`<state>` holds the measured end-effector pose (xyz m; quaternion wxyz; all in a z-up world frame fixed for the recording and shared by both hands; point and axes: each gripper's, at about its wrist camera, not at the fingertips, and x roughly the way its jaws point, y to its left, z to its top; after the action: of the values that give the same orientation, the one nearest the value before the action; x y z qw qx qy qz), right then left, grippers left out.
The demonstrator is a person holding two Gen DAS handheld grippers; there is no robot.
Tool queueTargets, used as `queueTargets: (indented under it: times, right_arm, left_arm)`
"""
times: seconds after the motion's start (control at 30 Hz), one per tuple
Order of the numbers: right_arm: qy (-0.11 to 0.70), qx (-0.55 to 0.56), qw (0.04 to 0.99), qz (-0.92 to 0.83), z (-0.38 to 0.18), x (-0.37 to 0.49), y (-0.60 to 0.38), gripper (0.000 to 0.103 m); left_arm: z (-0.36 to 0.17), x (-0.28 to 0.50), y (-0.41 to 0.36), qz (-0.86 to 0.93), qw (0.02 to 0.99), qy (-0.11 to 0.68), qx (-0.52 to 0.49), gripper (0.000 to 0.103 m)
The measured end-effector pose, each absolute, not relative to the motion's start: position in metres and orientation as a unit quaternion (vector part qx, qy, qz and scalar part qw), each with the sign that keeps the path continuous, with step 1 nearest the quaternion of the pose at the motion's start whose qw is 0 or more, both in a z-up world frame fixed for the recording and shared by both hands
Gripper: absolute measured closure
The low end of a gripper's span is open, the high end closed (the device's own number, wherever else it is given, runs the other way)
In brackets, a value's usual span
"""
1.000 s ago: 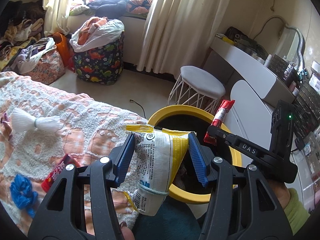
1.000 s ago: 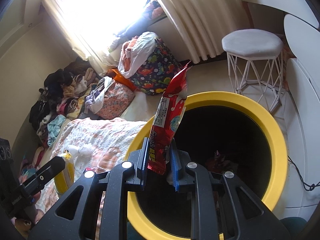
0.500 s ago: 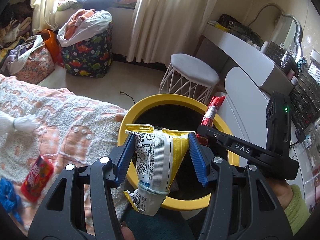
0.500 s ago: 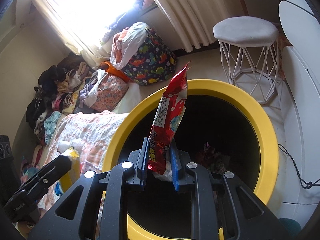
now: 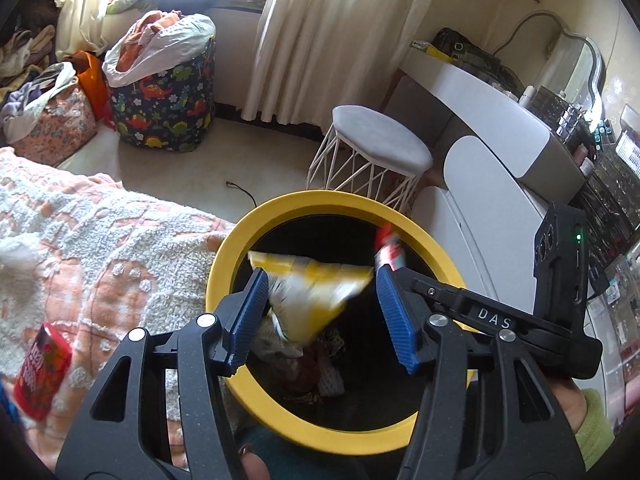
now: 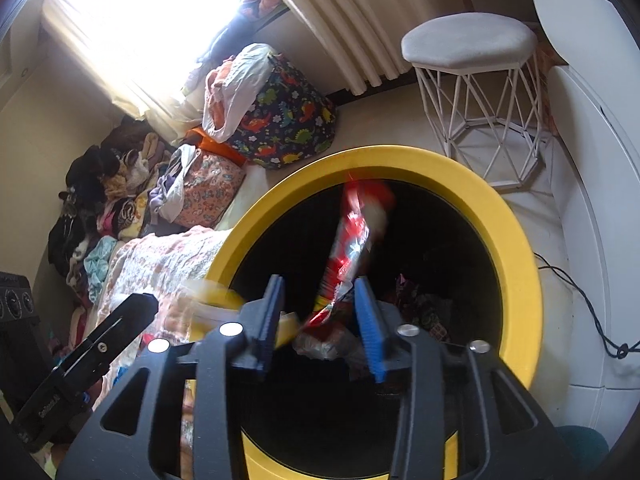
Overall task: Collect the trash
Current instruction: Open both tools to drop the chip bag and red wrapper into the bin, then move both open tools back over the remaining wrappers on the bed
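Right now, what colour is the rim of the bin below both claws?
Yellow, around a black interior; the bin rim shows best in the right wrist view.

Both hand-held grippers (left (image 5: 320, 316), right (image 6: 320, 320)) have been opened; the yellow bag (image 5: 316, 292) and red wrapper (image 6: 352, 240) are released, blurred, over the bin (image 5: 224, 276).

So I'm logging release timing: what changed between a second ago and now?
Both grippers opened. The left gripper let go of the yellow chip bag, and the right gripper let go of the red wrapper; both look blurred, dropping into the yellow bin. The red packet stays on the bed.
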<state>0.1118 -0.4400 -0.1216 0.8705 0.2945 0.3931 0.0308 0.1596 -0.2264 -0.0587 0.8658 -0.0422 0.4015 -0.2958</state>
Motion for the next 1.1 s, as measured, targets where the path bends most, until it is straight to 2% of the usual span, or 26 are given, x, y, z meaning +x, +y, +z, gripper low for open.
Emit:
queueTargets:
  times: [0.3, 0.37, 1.1]
  right_arm:
    - [0.390, 0.289, 0.874, 0.024, -0.120, 0.110, -0.439, 0.055]
    - [0.389, 0.287, 0.875, 0.023, -0.118, 0.110, -0.436, 0.048]
    - [0.367, 0.241, 0.898, 0.040, -0.095, 0.104, -0.402, 0.047]
  left_arm:
    - [-0.053, 0.152, -0.204, -0.263, 0.880, 0.392, -0.046, 0.011]
    - [-0.052, 0.148, -0.198, -0.253, 0.885, 0.388, -0.044, 0.011]
    - [-0.027, 0.133, -0.117, -0.181, 0.917, 0.345, -0.088, 0.011]
